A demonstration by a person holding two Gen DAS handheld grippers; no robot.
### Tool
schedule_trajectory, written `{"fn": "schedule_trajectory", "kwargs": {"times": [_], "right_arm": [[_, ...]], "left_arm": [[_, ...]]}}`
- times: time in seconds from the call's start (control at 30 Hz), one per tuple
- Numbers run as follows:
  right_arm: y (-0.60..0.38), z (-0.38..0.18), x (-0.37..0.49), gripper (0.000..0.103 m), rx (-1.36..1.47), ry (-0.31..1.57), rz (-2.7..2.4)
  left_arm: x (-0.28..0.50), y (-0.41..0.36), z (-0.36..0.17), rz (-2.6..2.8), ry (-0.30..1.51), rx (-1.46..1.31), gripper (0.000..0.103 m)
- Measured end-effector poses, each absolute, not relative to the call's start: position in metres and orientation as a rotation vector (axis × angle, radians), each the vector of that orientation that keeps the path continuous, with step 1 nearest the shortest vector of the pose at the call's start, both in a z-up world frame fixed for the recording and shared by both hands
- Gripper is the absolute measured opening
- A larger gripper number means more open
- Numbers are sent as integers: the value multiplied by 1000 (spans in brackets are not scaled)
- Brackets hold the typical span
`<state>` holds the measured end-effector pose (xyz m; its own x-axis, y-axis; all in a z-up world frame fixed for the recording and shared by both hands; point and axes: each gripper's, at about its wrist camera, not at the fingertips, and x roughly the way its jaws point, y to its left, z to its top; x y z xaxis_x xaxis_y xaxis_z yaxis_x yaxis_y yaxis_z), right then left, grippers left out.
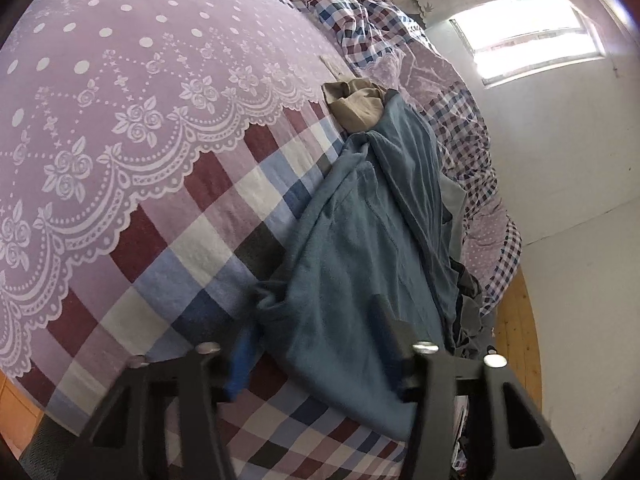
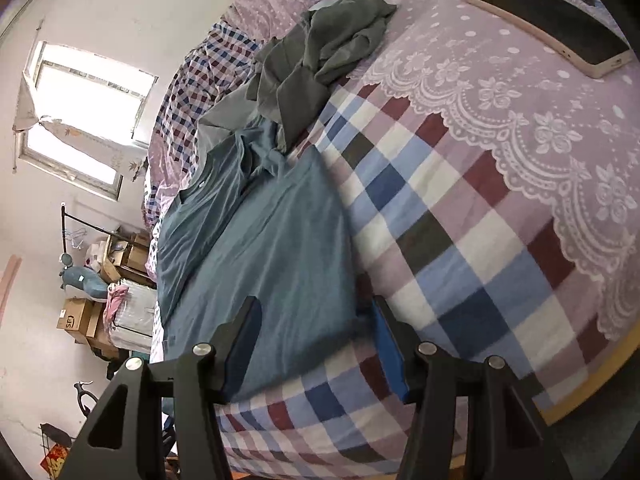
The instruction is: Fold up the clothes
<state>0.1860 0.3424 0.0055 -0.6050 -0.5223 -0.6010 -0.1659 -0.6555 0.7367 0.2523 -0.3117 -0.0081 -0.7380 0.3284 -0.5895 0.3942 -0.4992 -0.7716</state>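
I see the blue-grey shirt (image 2: 276, 248) lying on the checked bed cover (image 2: 460, 240) near the bed's front edge, its body flattened and its long side edge running straight beside bare checked fabric. My right gripper (image 2: 316, 344) stands spread wide, 1 finger over the shirt's lower hem and the other just off the cloth's side edge on the checks, nothing clamped between them. From the left wrist view my left gripper (image 1: 316, 344) is likewise spread apart, straddling a bunched corner of the same shirt (image 1: 352, 248); I cannot tell whether either finger touches the fabric. Beyond the shirt's collar end lies a crumpled grey garment (image 2: 316, 52), and in the left view a tan garment (image 1: 356, 106) sits at the shirt's far tip. The lilac lace-print sheet (image 1: 120, 92) leaves wide flat room beside the shirt. A phone (image 2: 548, 26) rests well apart on that sheet. Rumpled bedding (image 1: 452, 128) crowds the wall side.
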Motion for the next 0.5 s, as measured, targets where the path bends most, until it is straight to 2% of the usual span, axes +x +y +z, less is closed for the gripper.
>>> {"fn": "schedule_trajectory", "kwargs": {"times": [0.03, 0.07, 0.1, 0.13, 0.3, 0.5], "right_arm": [[342, 5, 185, 59, 1264, -1173, -2356], [341, 5, 185, 59, 1264, -1171, -2359], [340, 5, 184, 59, 1264, -1161, -2364], [339, 5, 183, 59, 1266, -1149, -2370], [331, 5, 177, 59, 1280, -1076, -2397], [331, 5, 178, 59, 1276, -1076, -2383]], "left_arm": [[252, -312, -10, -2426, 1550, 1133, 30], [251, -313, -13, -2406, 1556, 1146, 26], [253, -315, -16, -2388, 1576, 1146, 14], [254, -317, -19, -2369, 1596, 1147, 10], [261, -320, -20, -2359, 1640, 1111, 6], [267, -317, -10, -2405, 1622, 1046, 5]]}}
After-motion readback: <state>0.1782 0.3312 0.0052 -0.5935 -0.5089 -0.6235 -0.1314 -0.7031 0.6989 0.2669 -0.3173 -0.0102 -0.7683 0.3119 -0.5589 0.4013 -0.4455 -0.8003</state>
